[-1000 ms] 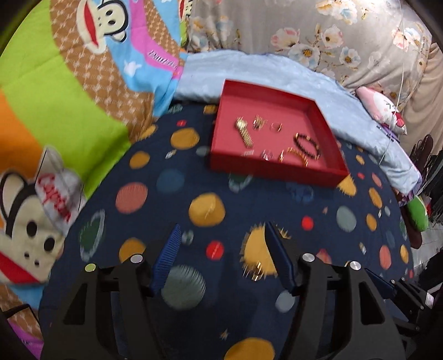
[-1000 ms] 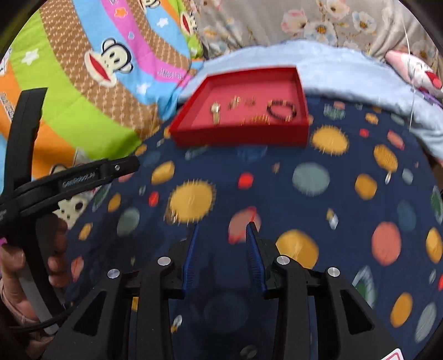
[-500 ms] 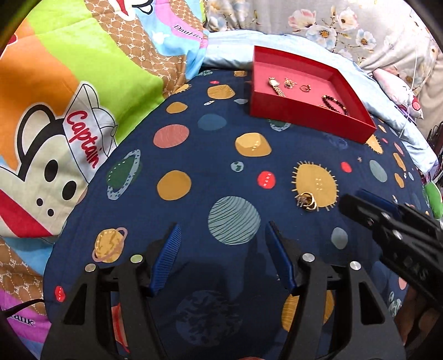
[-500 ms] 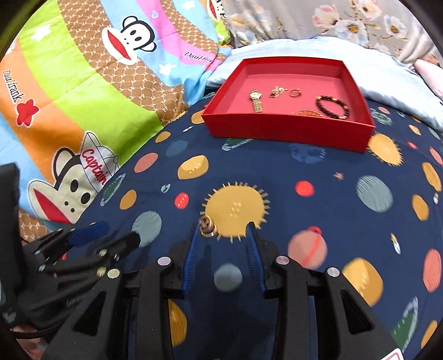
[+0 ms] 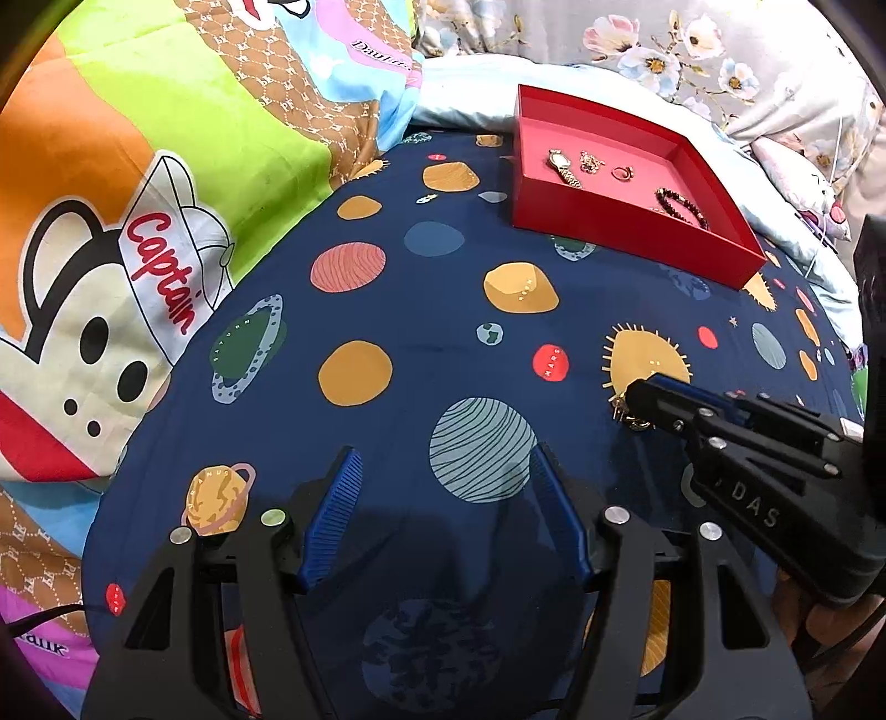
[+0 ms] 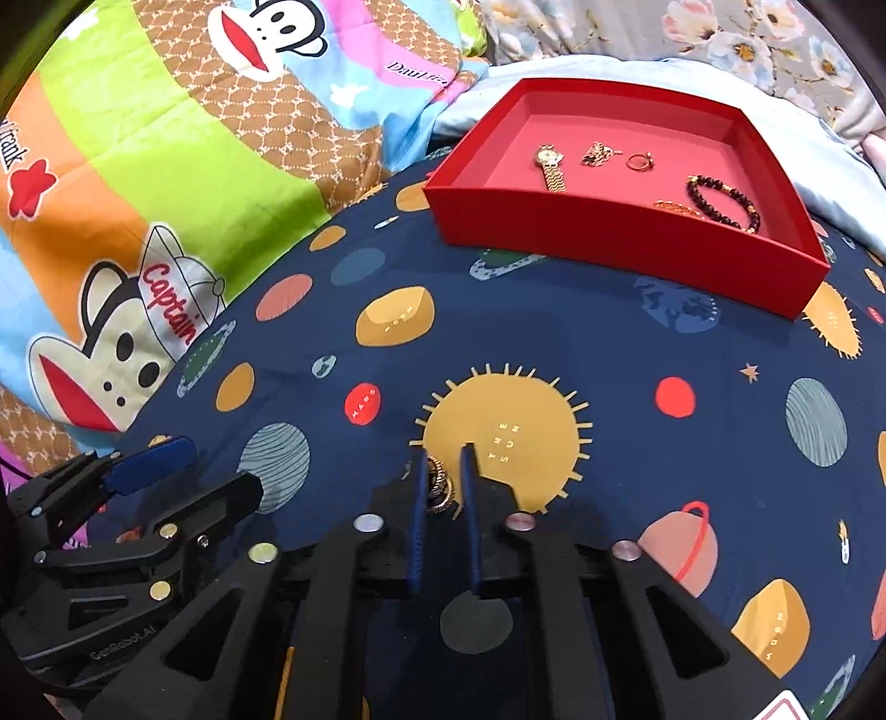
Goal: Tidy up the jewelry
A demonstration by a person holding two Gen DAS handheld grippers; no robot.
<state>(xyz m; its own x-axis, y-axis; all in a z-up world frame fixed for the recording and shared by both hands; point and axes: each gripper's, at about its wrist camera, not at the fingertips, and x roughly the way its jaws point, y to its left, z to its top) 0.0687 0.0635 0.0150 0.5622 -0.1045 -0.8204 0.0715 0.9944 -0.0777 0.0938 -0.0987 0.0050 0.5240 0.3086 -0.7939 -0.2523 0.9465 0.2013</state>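
A red tray stands at the far side of the navy planet-print cloth; it also shows in the left wrist view. In it lie a gold watch, a small gold charm, a ring, a dark bead bracelet and a gold chain. My right gripper has its blue pads closed around a small gold jewelry piece lying on the cloth at the yellow sun print; the piece also shows in the left wrist view. My left gripper is open and empty above the cloth.
A colourful monkey-print blanket lies to the left. A pale blue cloth and floral fabric lie behind the tray. The left gripper body sits close at the left of my right gripper.
My right gripper has moved forward onto the gold piece and its pads have narrowed around it. My left gripper has pulled back from the tray and stayed open.
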